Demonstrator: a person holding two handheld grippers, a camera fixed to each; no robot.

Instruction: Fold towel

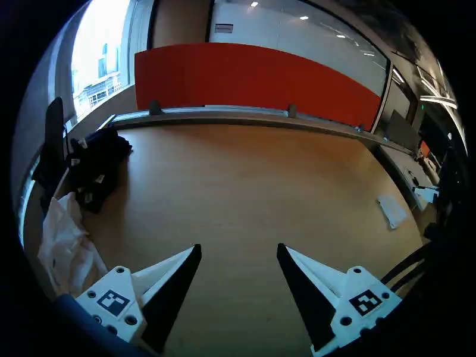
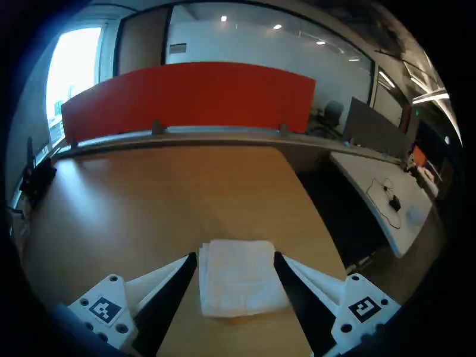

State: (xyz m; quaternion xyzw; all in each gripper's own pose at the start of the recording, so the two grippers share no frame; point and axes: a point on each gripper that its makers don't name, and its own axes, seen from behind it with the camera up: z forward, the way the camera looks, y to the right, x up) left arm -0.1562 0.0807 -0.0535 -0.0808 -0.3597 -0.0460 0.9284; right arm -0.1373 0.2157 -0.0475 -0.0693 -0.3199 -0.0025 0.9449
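Wooden desk | red divider behind | folded towel near edge

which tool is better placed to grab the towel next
Right, probably. The right tool is open, with the towel lying between its fingers on the table. The left tool is open over bare table, and in its view the towel lies far off to one side.

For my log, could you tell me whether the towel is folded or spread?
Folded: the towel is a compact rectangle with layered edges on the table.
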